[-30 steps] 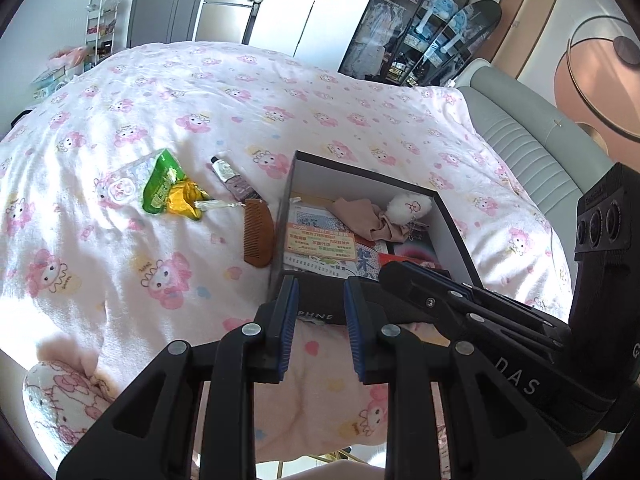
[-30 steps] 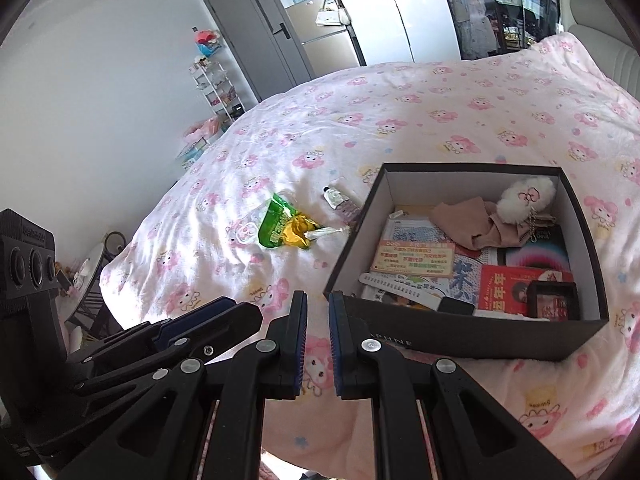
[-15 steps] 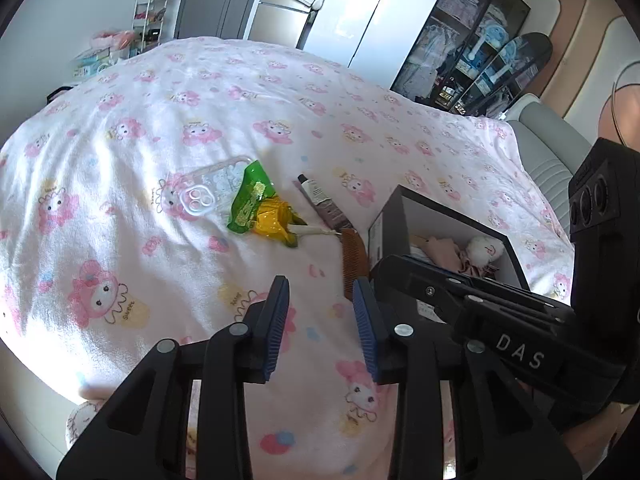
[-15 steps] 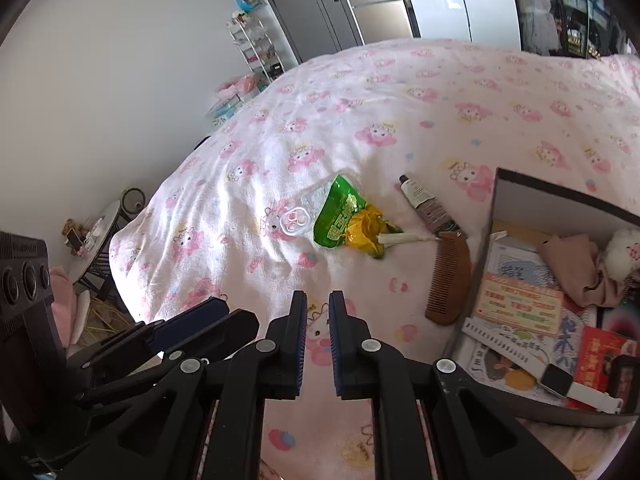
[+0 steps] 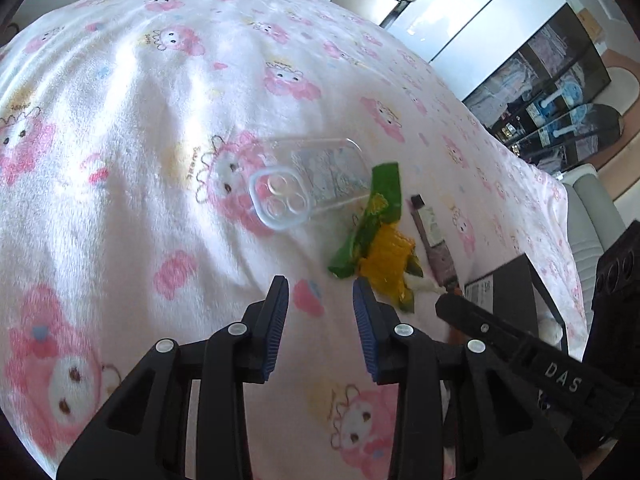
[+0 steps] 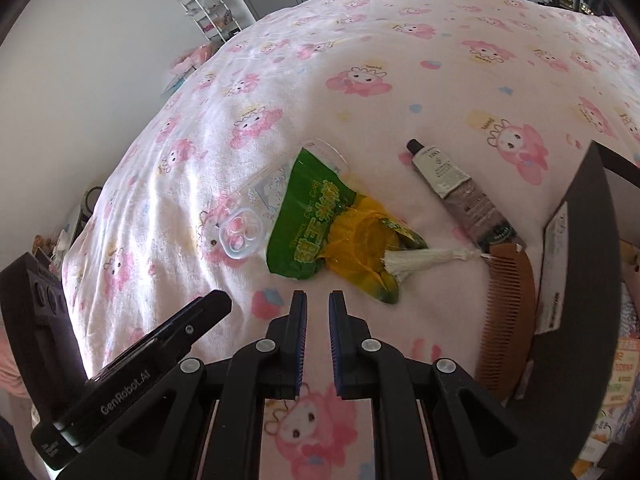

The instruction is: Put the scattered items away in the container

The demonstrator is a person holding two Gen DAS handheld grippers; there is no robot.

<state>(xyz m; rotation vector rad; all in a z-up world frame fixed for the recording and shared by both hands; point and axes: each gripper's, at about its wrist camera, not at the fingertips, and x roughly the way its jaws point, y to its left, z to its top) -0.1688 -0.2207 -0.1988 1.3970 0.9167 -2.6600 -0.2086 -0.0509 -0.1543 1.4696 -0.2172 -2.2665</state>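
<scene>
A clear phone case (image 5: pixel 308 184) lies on the pink bedspread, partly under a green and yellow snack bag (image 5: pixel 372 236). My left gripper (image 5: pixel 319 284) hovers just short of the bag, open, with only blanket between its pads. In the right wrist view the phone case (image 6: pixel 244 232), the snack bag (image 6: pixel 320 224), a cream tube (image 6: pixel 452 184) and a wooden comb (image 6: pixel 512 312) with a white tassel (image 6: pixel 424 260) lie in a row. My right gripper (image 6: pixel 317 296) sits below the bag, jaws nearly together and holding nothing. The black box (image 6: pixel 580 260) stands at the right edge.
The bedspread (image 6: pixel 360 60) stretches far and left to the bed's rounded edge. A white wall, a shelf rack (image 6: pixel 208 12) and wardrobes stand beyond the bed. The left gripper's body (image 6: pixel 140 368) is close beside my right one.
Both grippers have swung left from the box to the scattered items and come down close to the bedspread. The left jaws have widened; the right jaws have stayed nearly together.
</scene>
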